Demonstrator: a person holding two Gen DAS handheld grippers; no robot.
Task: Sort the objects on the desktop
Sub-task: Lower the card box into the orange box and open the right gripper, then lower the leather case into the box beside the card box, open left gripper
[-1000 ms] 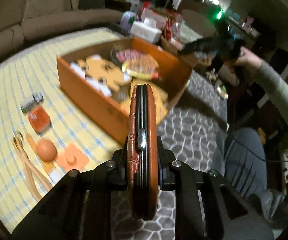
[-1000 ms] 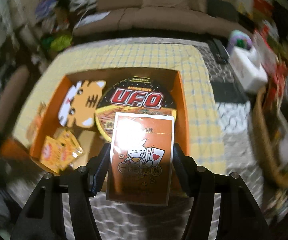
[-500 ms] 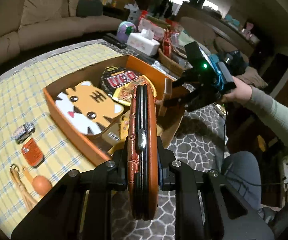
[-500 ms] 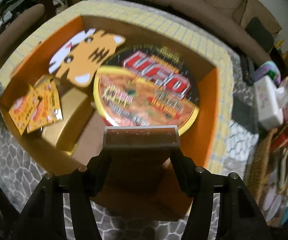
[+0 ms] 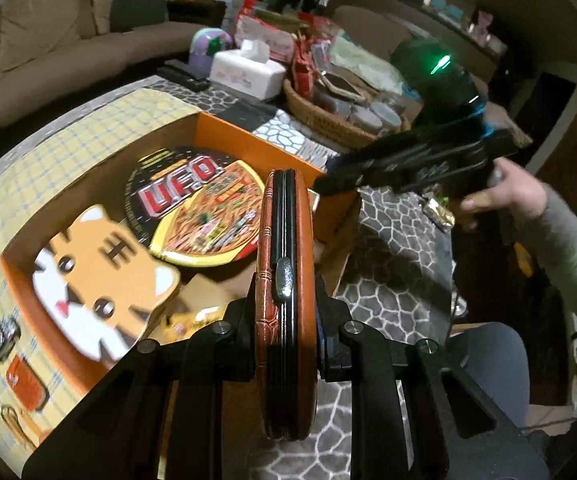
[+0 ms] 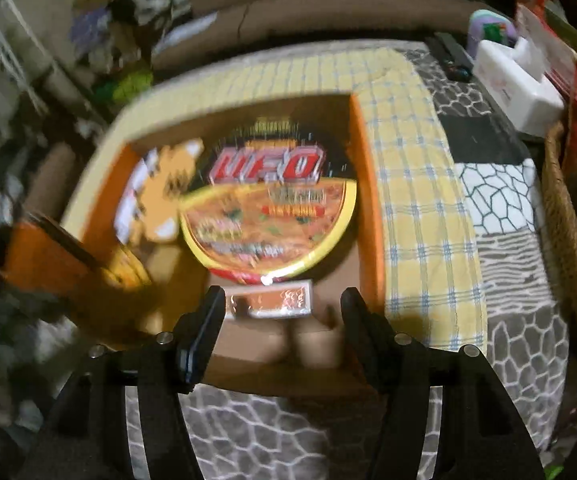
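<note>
My left gripper [image 5: 286, 312] is shut on a round brown-and-black compact case [image 5: 286, 280], held edge-on above the near corner of the orange box [image 5: 248, 132]. My right gripper [image 6: 280, 312] is open, its fingers wide apart just above the box's near end. The orange playing-card pack [image 6: 270, 304] lies loose in the box between and below the fingers, against the UFO noodle bowl [image 6: 272, 220]. The bowl [image 5: 196, 212] and a tiger-face item [image 5: 100, 280] lie in the box. The right gripper also shows in the left wrist view [image 5: 328, 182] over the box's right wall.
On the yellow checked cloth left of the box lie a small toy car [image 5: 4, 334], a red packet [image 5: 26, 380] and a wooden piece [image 5: 14, 424]. A wicker basket [image 5: 328, 116] and a white tissue box [image 5: 248, 72] stand behind. Yellow sachets [image 6: 124, 272] lie in the box.
The right gripper has opened and let the card pack go into the box, then drawn back. The left gripper, still holding the compact, has moved nearer the box.
</note>
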